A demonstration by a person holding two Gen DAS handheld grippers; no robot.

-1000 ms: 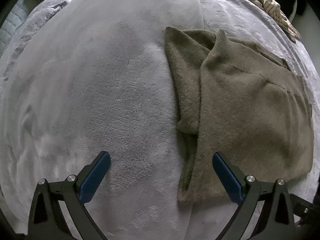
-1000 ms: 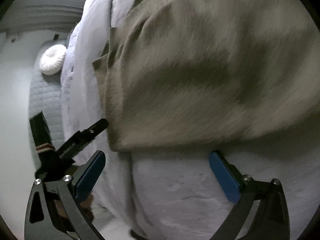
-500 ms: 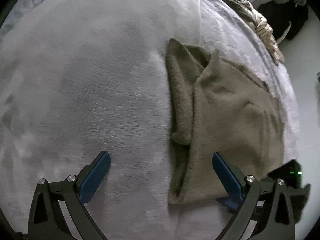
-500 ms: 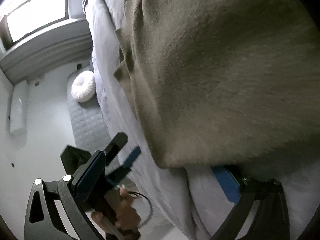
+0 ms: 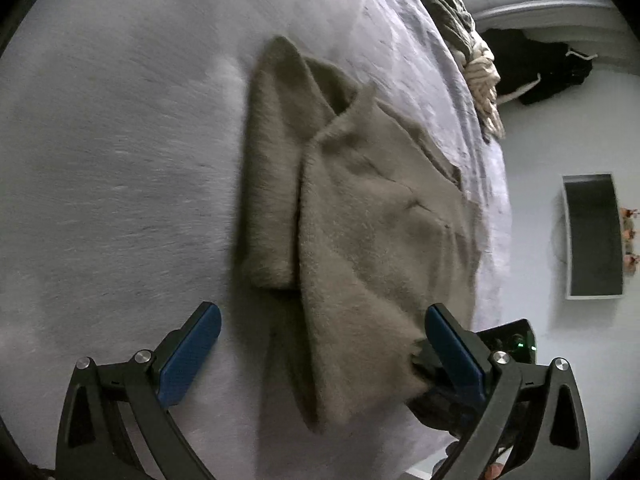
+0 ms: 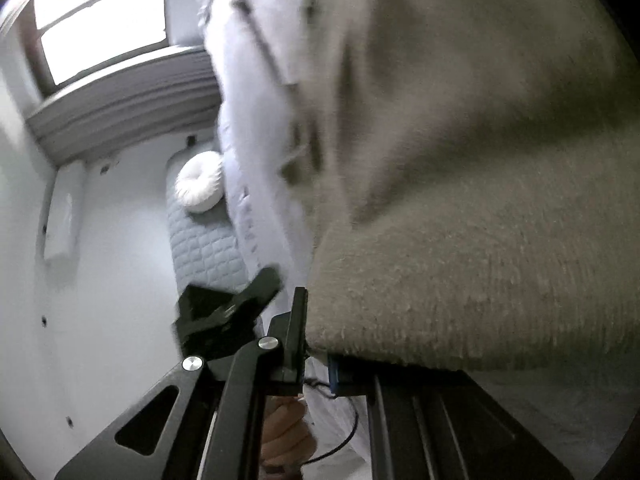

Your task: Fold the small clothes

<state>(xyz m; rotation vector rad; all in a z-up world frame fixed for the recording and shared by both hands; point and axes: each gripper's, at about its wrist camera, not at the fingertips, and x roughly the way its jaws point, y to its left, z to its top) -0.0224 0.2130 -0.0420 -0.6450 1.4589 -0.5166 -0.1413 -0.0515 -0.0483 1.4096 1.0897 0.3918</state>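
A tan fuzzy sweater point(image 5: 360, 216) lies partly folded on a grey plush blanket point(image 5: 120, 160), one sleeve folded in along its left side. My left gripper point(image 5: 320, 352) is open and empty, its blue pads either side of the sweater's near hem, just above it. My right gripper point(image 6: 316, 344) is shut on the sweater's near corner point(image 6: 460, 300); the knit fills that view. The right gripper also shows in the left wrist view point(image 5: 452, 368), pinching the hem's right corner.
A pile of striped and dark clothes point(image 5: 472, 44) lies at the bed's far right edge. The bed edge drops off just right of the sweater. A white round cushion point(image 6: 198, 182) sits on a quilted cover. The other gripper's body point(image 6: 224, 304) is close by.
My right gripper moved onto the sweater's near corner and shut on it. My left gripper swung right and slightly back, staying open.
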